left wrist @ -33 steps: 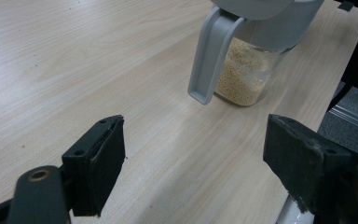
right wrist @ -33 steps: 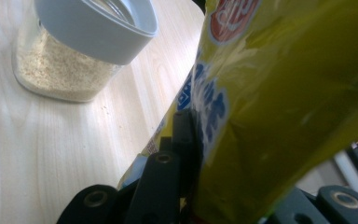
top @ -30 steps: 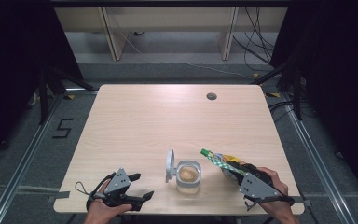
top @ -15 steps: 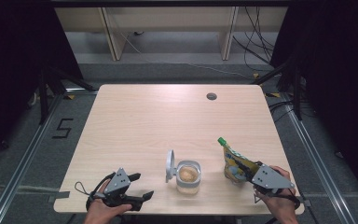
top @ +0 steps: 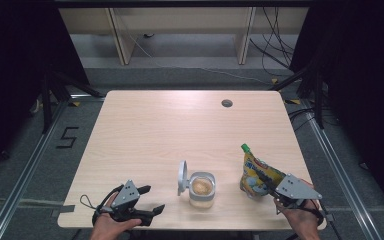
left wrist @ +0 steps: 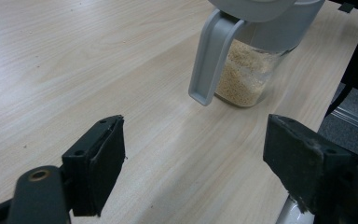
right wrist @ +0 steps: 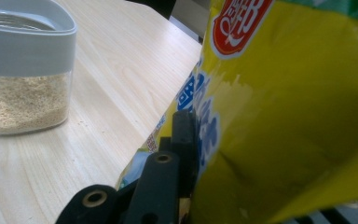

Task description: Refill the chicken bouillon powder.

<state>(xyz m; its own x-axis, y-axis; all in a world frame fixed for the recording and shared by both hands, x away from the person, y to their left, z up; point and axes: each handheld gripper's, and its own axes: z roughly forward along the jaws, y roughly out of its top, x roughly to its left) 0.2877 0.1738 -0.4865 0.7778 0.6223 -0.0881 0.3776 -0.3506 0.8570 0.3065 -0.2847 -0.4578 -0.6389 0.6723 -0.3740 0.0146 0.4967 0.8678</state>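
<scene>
A yellow pouch [top: 255, 174] with a green cap stands up on the table [top: 180, 130], near the front right corner. The right gripper [top: 271, 184] holds the pouch low down, with its jaws pressed on the pouch's lower part. In the right gripper view the yellow pouch [right wrist: 284, 107] is very close, and one black jaw lies flat against it. A hand [top: 300, 220] holds this gripper from below.

Just to the left of the pouch sits a small clear jar [top: 201, 189] with a grey rim. It has pale grains inside. Its grey lid [top: 182, 176] is flipped open and stands up on the jar's left side. The jar and the pouch are near each other but do not touch.

The left gripper [top: 149, 200] rests near the front left edge of the table, held by the other hand [top: 111, 225]. Its jaws are wide apart and nothing is between them. In the left gripper view the jar [left wrist: 249, 70] is ahead of the jaws, a little way off.
</scene>
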